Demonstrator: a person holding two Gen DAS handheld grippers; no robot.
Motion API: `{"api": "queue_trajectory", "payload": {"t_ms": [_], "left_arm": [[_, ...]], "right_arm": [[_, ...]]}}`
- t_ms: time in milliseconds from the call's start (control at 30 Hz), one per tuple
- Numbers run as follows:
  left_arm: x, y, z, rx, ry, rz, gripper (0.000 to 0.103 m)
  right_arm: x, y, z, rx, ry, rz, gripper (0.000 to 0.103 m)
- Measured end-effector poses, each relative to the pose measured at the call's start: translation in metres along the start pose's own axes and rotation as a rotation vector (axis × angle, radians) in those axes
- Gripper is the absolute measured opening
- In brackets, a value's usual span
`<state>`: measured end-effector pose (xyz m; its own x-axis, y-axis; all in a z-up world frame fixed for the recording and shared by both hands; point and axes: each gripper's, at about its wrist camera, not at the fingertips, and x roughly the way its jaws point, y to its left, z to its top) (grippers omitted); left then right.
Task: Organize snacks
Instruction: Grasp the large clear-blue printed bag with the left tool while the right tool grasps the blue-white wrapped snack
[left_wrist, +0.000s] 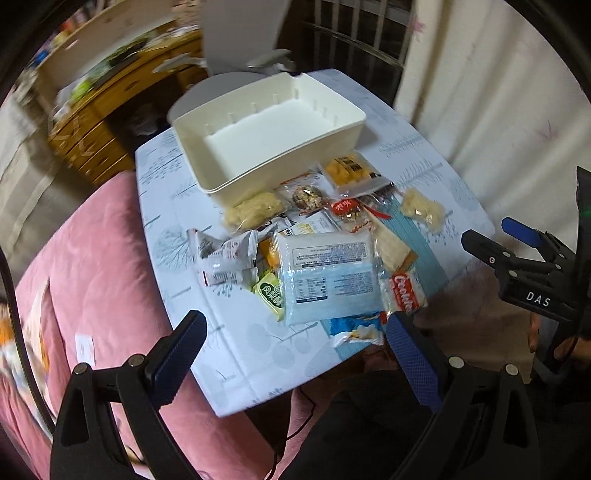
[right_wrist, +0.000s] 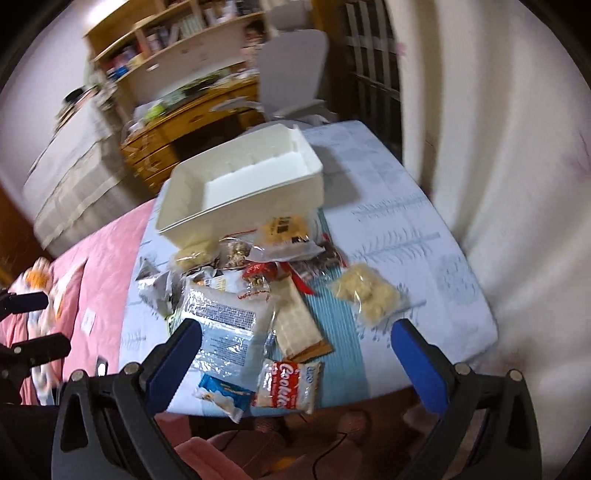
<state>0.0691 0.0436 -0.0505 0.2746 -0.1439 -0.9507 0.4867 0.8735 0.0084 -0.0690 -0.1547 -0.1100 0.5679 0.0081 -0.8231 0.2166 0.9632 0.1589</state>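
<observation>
White plastic bin, apparently empty though blurred, at table's far side; snack packets heaped before it, none binned; left gripper and right gripper both spread, unladen; next: close on one packet.

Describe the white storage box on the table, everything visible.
The white storage box is a rectangular open-top bin, plastic by its look, with rounded corners and short vertical ribs along its inner walls. It is empty and stands upright at the table's far end. A pale snack packet lies against its near wall; neither gripper touches it.
</observation>
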Motion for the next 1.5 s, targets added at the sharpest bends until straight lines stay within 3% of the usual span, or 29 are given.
{"api": "queue_trajectory", "payload": {"t_ms": [333, 600, 967, 1133, 1267, 1500], "left_arm": [[0.032, 0.015, 0.013, 0.285, 0.053, -0.107, 0.097], [0.061, 0.001, 0.028, 0.527, 0.086, -0.121, 0.097], [0.128, -0.037, 0.049, 0.769, 0.18, -0.087, 0.097], [0.162, -0.047, 0.048, 0.831, 0.253, -0.074, 0.097], [0.191, -0.059, 0.043, 0.881, 0.317, -0.04, 0.097], [0.218, -0.076, 0.032, 0.962, 0.353, 0.0, 0.102]], "right_arm": [[0.011, 0.03, -0.046, 0.113, -0.033, -0.153, 0.102], [0.019, 0.054, -0.073, 0.128, -0.013, -0.128, 0.102], [0.065, 0.075, -0.1, 0.186, 0.072, -0.138, 0.098], [0.086, 0.088, -0.109, 0.174, 0.092, -0.129, 0.097], [0.098, 0.099, -0.117, 0.16, 0.088, -0.151, 0.096], [0.113, 0.11, -0.131, 0.136, 0.051, -0.211, 0.092]]}}
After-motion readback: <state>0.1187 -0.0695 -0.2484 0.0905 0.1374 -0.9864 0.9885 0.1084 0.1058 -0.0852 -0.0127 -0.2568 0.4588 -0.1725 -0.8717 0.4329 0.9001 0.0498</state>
